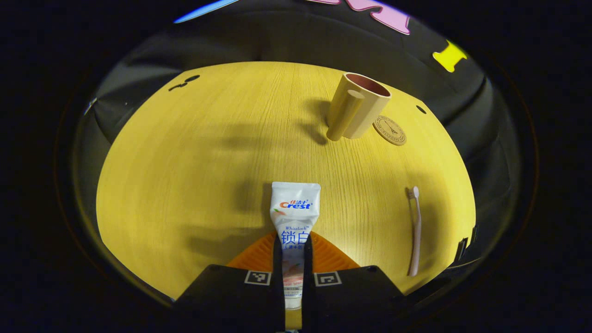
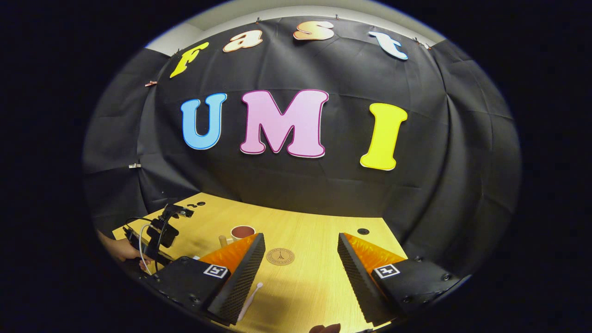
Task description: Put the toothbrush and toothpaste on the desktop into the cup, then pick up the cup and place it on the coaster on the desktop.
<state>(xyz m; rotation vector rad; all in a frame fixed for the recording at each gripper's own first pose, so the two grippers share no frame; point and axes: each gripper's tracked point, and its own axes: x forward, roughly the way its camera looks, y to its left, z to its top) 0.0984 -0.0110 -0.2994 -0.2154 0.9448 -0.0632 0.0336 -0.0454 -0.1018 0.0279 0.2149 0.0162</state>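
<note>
The toothpaste (image 1: 294,217), one white tube with blue and red print, is lying nearest the lens in the left gripper view, its lower part sitting between the fingers of the left tongs (image 1: 293,259). Those fingers are standing close against the tube on both sides, closed on it. Its long axis is running straight ahead along the fingers, the flat crimped end pointing away toward the far side of the worktop (image 1: 194,152).

To the right of the left tongs, one pale pink toothbrush (image 1: 415,236) is lying flat on the wood, roughly parallel to the tube, its bristle head pointing away.

Farther ahead and slightly right, one beige cup (image 1: 358,107) with a reddish inside is standing upright, its handle facing the tongs. One round coaster (image 1: 390,130) is lying just beside the cup's right base.

In the right gripper view, the right tongs (image 2: 300,263) are hanging wide apart above the worktop, holding nothing, with the coaster showing between the fingers.
</note>
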